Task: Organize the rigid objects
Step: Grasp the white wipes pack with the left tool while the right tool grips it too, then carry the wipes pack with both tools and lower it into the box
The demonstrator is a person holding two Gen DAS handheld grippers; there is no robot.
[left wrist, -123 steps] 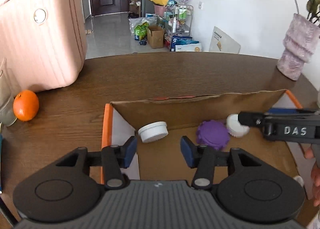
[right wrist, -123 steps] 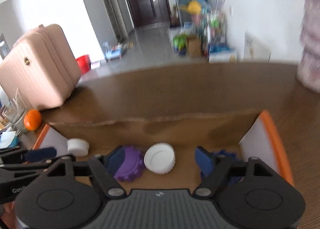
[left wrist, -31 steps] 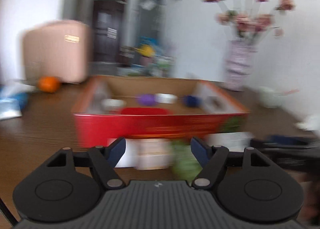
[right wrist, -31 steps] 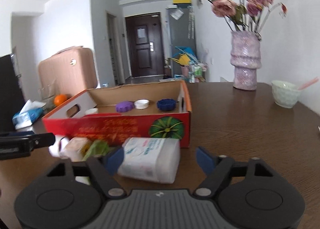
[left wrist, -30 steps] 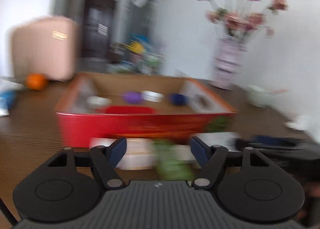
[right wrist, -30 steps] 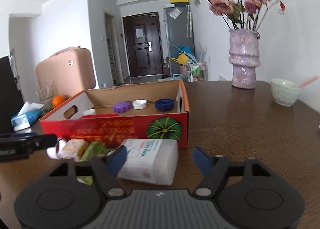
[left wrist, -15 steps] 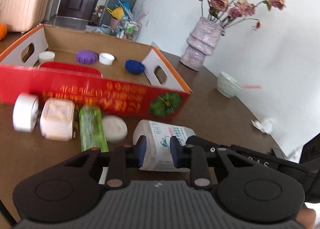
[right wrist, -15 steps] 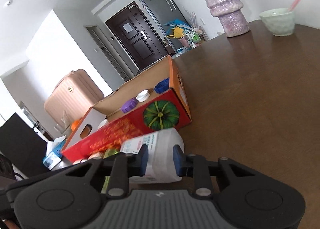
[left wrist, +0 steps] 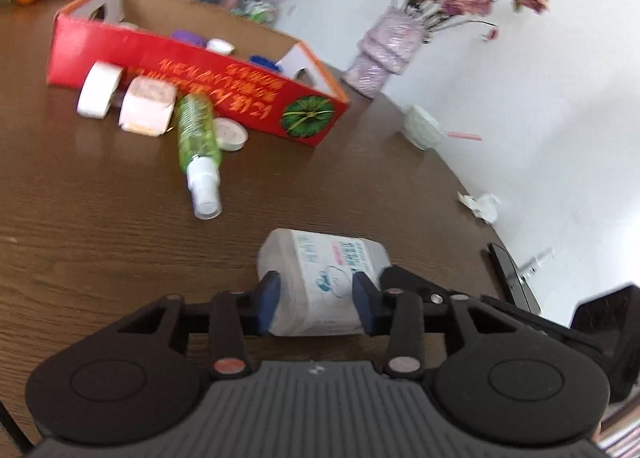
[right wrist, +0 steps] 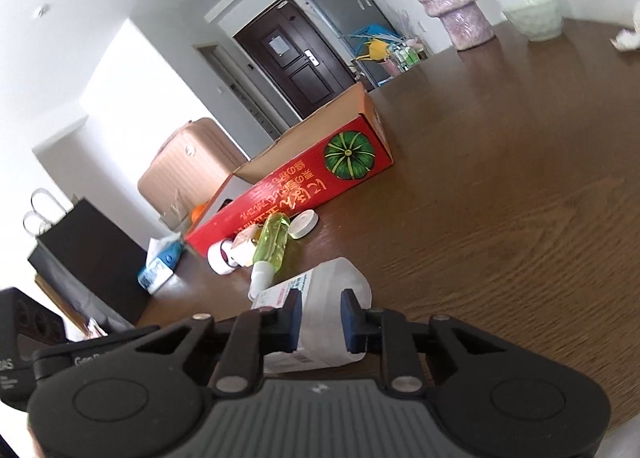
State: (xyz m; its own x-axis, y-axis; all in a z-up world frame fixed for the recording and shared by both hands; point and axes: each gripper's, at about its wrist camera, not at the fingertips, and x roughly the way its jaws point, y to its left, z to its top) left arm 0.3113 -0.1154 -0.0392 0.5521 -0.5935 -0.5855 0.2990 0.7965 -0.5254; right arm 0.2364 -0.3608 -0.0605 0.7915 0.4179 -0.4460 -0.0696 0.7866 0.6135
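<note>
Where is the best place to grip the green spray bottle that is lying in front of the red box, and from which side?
Probably grip the green spray bottle across the middle of its round body, coming from above with the jaws crosswise to its length. It lies flat on the table, white cap end away from the red box. The cap end looks too narrow, and a white lid sits close beside the body.

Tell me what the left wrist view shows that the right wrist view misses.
Left only: caps inside the box, and the right gripper's arm behind the bottle.
Right only: door, black bag, tissue pack.
Both: white bottle clamped by that view's own gripper, left gripper and right gripper; red box; green spray bottle; vase.
</note>
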